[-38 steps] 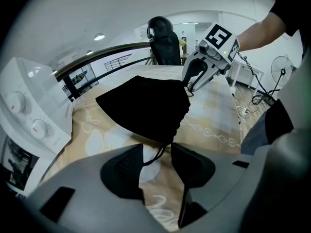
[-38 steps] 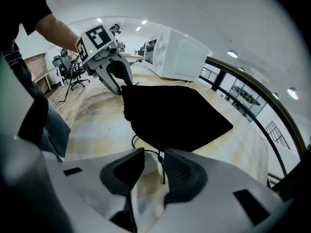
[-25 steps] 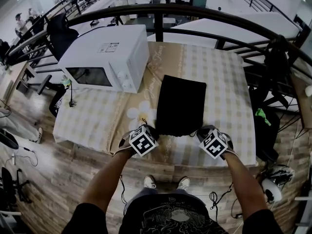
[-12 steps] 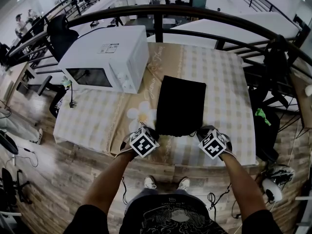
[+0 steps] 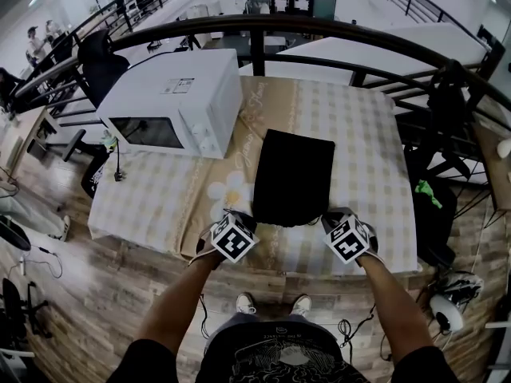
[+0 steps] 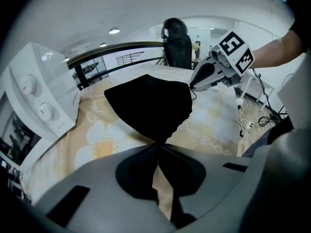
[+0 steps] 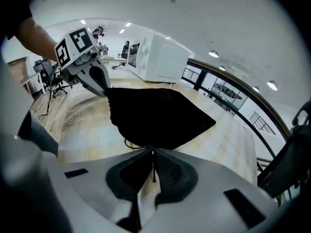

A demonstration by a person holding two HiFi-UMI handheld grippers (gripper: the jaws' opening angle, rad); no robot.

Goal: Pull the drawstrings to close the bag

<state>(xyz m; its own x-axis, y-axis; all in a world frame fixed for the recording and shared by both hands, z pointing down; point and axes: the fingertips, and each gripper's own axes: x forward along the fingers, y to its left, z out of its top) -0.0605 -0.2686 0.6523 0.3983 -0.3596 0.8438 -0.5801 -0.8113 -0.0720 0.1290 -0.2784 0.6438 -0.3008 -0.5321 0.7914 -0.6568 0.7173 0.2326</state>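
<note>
Left tongs (image 6: pixel 156 145) clenched on black bag (image 5: pixel 292 178) corner, right tongs (image 7: pixel 153 150) clenched on drawstring (image 7: pixel 153 167), bag flat on table (image 5: pixel 363 126).

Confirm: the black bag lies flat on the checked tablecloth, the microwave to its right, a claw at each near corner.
Wrong side: the head view shows the microwave to the left of the black bag. The bag does lie flat on the checked tablecloth, left claw and right claw at its near corners.
</note>
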